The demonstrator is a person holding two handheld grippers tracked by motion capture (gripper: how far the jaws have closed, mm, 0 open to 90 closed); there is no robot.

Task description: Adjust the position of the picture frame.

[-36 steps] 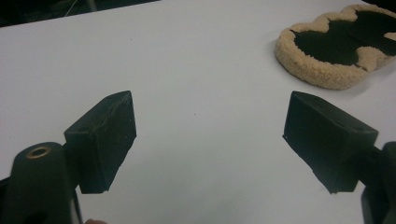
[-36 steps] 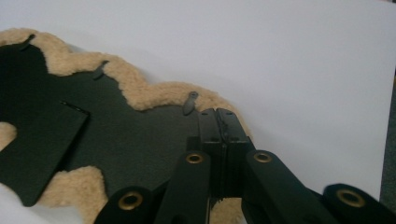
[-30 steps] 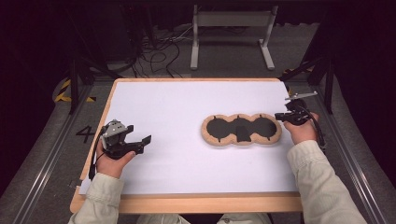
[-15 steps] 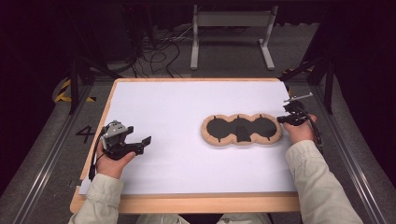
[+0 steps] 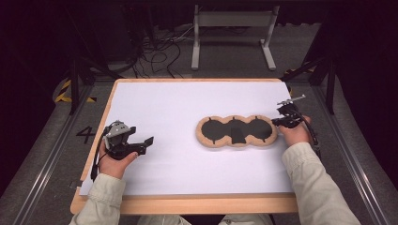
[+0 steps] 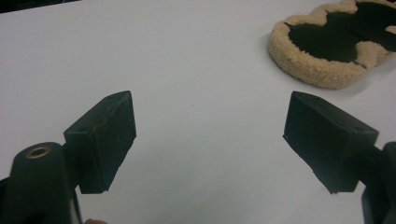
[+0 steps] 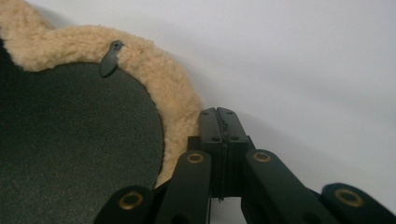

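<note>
Tan fleece-rimmed, three-lobed black pad lies just left of the right gripper, whose jaws are pressed together, empty; left gripper gapes wide, empty.

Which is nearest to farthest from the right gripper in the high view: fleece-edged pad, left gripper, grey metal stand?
From the right gripper:
1. Tan fleece-edged black pad, right beside it on the white table.
2. Grey metal stand, on the floor beyond the table.
3. Left gripper, across the table at its left edge.
</note>
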